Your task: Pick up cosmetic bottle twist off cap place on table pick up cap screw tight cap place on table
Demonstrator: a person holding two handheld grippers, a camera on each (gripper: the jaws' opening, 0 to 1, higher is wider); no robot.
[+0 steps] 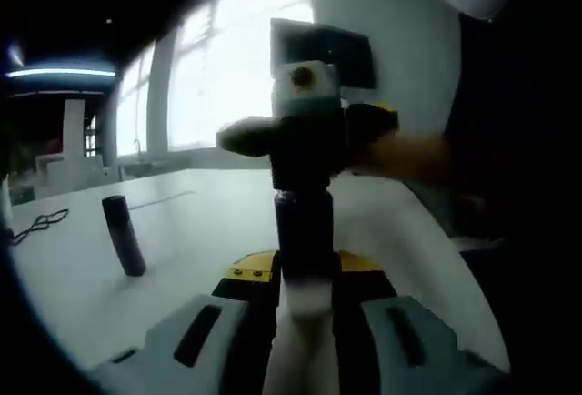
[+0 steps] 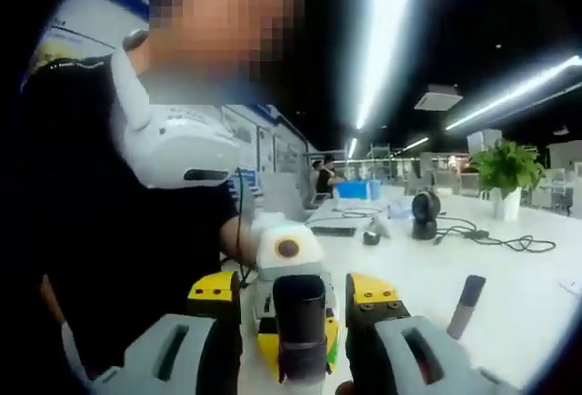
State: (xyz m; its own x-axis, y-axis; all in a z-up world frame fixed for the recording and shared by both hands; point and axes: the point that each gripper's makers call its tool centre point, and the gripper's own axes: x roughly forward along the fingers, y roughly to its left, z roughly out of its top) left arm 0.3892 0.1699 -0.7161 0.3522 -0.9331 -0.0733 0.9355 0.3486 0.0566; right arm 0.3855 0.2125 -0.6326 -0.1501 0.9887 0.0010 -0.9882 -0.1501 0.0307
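The left hand-held gripper (image 1: 305, 322) clamps the cosmetic bottle's (image 1: 305, 340) pale body upright above the desk (image 1: 182, 222), steadying it so the right hand-held gripper (image 2: 293, 345), closed on the dark cap (image 2: 300, 322), can likely twist it, while another dark tube (image 1: 124, 234) stands beside the bottle.
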